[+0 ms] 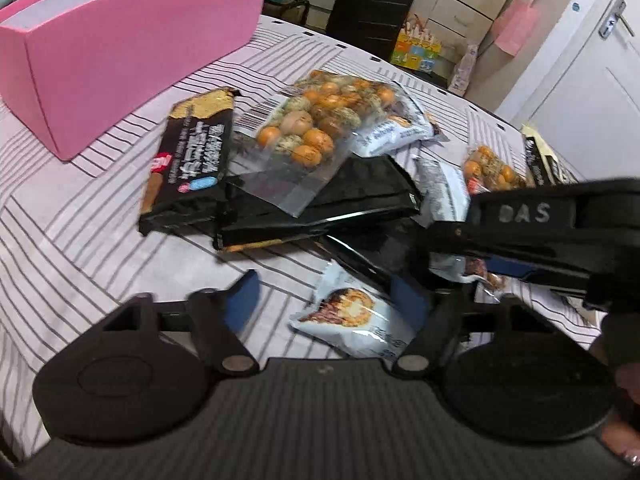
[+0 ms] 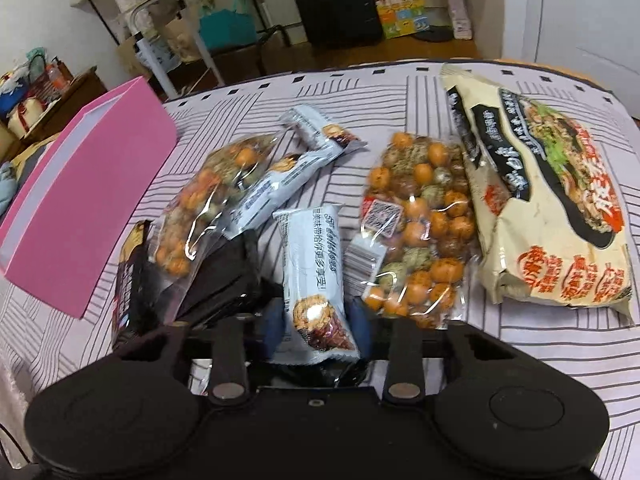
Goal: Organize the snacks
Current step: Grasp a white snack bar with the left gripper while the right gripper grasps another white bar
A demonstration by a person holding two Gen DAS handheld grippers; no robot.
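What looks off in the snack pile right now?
Nothing is spilled or torn. The snacks lie in a loose heap on the striped cloth: a clear bag of coated nuts rests askew on the black packets, beside the pink box. Right gripper has its jaws shut on a grey-white wafer packet.

**Bed surface: striped sheet, snack pile, pink box**

Bed with a striped sheet [image 2: 360, 92] carries everything. Pink box [image 2: 92, 184] sits on it, far left of the right jaws. Clear bag of coated nuts [image 2: 420, 232] lies flat just ahead-right of those jaws; beige noodle pack [image 2: 552, 208] lies beside it, further right. Small white pastry packet [image 1: 352, 320] lies between the left jaws. Black biscuit pack [image 1: 188, 160] ahead-left, partly under the pile.
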